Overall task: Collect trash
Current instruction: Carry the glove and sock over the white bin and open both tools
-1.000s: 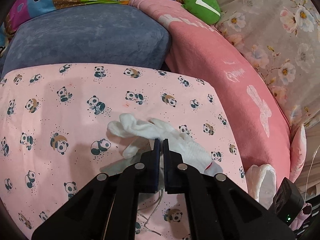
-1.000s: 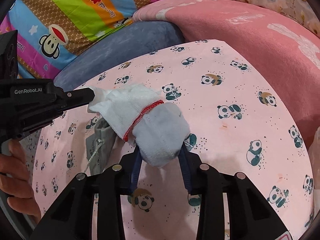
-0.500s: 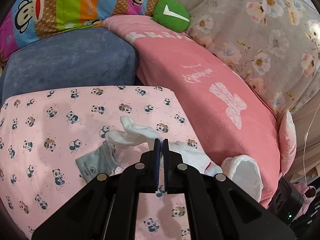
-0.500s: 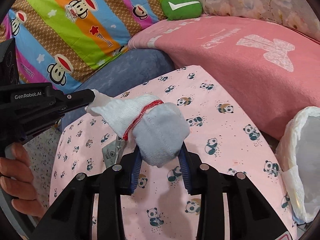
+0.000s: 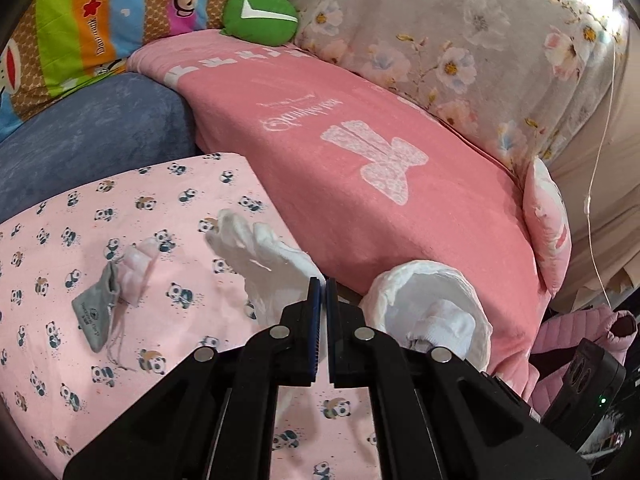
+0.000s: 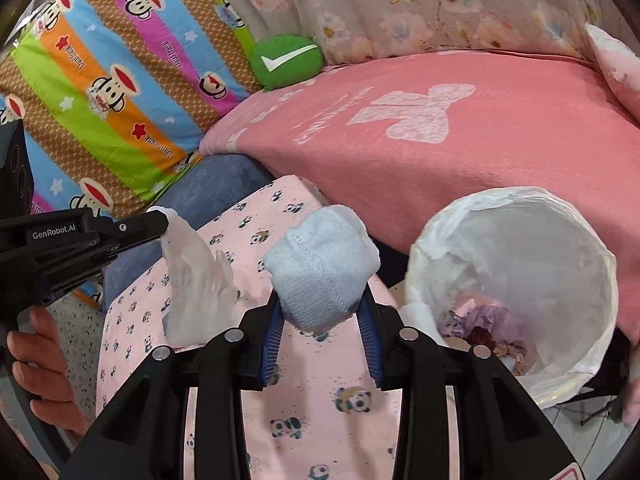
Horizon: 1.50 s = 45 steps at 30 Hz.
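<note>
My left gripper [image 5: 321,282] is shut on a white glove [image 5: 260,252] and holds it above the panda-print pillow [image 5: 60,216]; the glove hangs from it in the right wrist view [image 6: 196,276]. My right gripper [image 6: 320,312] is shut on a rolled pale-blue sock [image 6: 320,268], held in the air left of the white-lined trash bin [image 6: 520,240]. The bin holds some purple and dark scraps. In the left wrist view the bin [image 5: 400,280] sits right of my fingers, with the sock [image 5: 444,326] over it. A small grey pouch [image 5: 94,312] with a string lies on the pillow.
A pink blanket [image 6: 460,140] covers the bed behind the bin. A blue cushion [image 5: 80,144], a striped monkey-print pillow [image 6: 100,80] and a green round cushion [image 6: 286,60] lie further back. A floral sheet [image 5: 460,40] rises behind. A pink jacket [image 5: 580,324] lies low on the right.
Both grippers have swung right, towards the bin, carrying the glove and the sock. The two pieces have come apart. The grey pouch stays on the pillow.
</note>
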{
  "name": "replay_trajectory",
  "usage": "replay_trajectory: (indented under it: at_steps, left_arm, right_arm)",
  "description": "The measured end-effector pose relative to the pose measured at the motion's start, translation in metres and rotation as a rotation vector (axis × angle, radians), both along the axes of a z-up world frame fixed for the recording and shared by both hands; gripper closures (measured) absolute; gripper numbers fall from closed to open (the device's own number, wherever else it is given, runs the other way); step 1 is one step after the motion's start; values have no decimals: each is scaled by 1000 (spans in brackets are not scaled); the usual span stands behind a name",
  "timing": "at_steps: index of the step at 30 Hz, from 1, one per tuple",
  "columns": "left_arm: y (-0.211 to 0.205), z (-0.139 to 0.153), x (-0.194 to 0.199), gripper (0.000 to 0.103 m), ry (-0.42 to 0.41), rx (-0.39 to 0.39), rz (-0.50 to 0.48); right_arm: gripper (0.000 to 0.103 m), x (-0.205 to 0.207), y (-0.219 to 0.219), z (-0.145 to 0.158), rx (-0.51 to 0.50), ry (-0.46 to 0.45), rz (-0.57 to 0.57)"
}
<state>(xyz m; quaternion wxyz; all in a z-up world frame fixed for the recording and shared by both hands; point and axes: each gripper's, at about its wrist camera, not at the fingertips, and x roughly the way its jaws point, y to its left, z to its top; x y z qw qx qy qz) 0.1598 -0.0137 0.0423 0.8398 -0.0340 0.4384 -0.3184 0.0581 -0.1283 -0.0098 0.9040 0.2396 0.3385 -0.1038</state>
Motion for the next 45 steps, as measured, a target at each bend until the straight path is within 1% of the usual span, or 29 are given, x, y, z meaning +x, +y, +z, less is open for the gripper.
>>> replay_trajectory:
  at_steps: [9,14,18,23,24,25,26,27,28,32,37,38,41,43,45]
  left_arm:
    - [-74,-3,-36,100,-7,42,-155]
    - [-105,-8,-50,100,-7,60,-220]
    - [-124,-11,-59,99,-7,71,-257]
    - [-136,-17,-61,98,23,73,-251]
    - [-137,-18,-60,93,28,78,-244]
    - [-137,-20,-60,82,32,84,-236]
    - [-136,-20,-59,76,30,88,-226]
    - [-134,-21,-58,63,21,91,-210]
    - [-133,-20,-58,55,10,93,-196]
    - [-127,-21,-55,53,-1,103,-172]
    - [-120,-23,-53,52,-11,115,-149]
    - [-118,-24,-53,52,-11,118,-144]
    - [-114,-27,-52,50,-10,121,-132]
    - [-111,-28,-51,48,-5,119,-123]
    - [-107,-29,-51,48,-4,118,-118]
  right_arm:
    - [68,-52,-63,-3,19,-17,-120]
    - [68,-72,-92,-7,32,-16,-168]
    - [68,-82,-109,-11,41,-14,-192]
    - [68,-88,-127,-17,50,-5,-208]
    - [67,-88,-127,-17,51,-5,-209]
    - [67,-88,-129,-18,52,-3,-210]
    - [67,-88,-129,-18,53,-3,-210]
    - [67,-88,-130,-18,53,-3,-210]
    - [67,-87,-132,-19,53,-2,-210]
    - [67,-85,-130,-19,54,-2,-210]
    - [62,-80,-128,-18,48,-7,-215]
    - [60,-80,-127,-18,46,-9,-217]
    - [57,-79,-123,-16,41,-14,-219]
    - [53,-77,-122,-14,34,-16,-218]
    - [52,-76,-121,-13,33,-18,-216]
